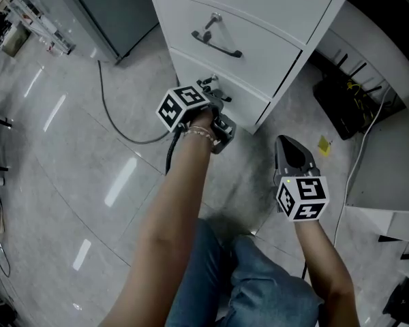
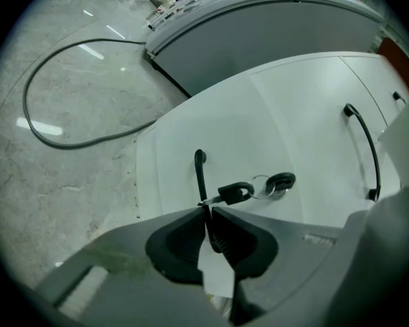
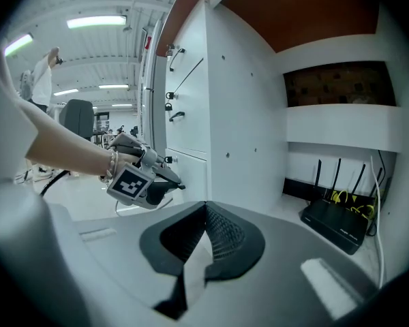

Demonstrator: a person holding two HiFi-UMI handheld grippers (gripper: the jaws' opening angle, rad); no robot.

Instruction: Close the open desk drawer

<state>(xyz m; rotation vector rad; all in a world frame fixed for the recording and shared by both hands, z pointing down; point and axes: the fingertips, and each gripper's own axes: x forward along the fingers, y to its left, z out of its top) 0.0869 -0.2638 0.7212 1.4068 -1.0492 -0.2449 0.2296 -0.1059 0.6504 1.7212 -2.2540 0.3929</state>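
Observation:
The white drawer cabinet (image 1: pixel 259 19) stands at the top of the head view. Its bottom drawer (image 1: pixel 249 95) looks close to flush with the one above. My left gripper (image 1: pixel 217 101) is at that drawer's front. In the left gripper view its jaws (image 2: pixel 206 206) are shut on the thin black handle (image 2: pixel 200 172), which runs in between the pads. A key on a ring (image 2: pixel 252 191) hangs in the lock beside the handle. My right gripper (image 1: pixel 286 143) hangs over the floor to the right of the cabinet, and its jaws (image 3: pixel 206 204) are shut on nothing.
A black cable (image 1: pixel 119 125) loops over the grey floor left of the cabinet. A black router with yellow leads (image 1: pixel 344 104) (image 3: pixel 341 223) sits under the desk on the right. A yellow scrap (image 1: pixel 324 145) lies on the floor nearby. The person's knees (image 1: pixel 259 285) are below.

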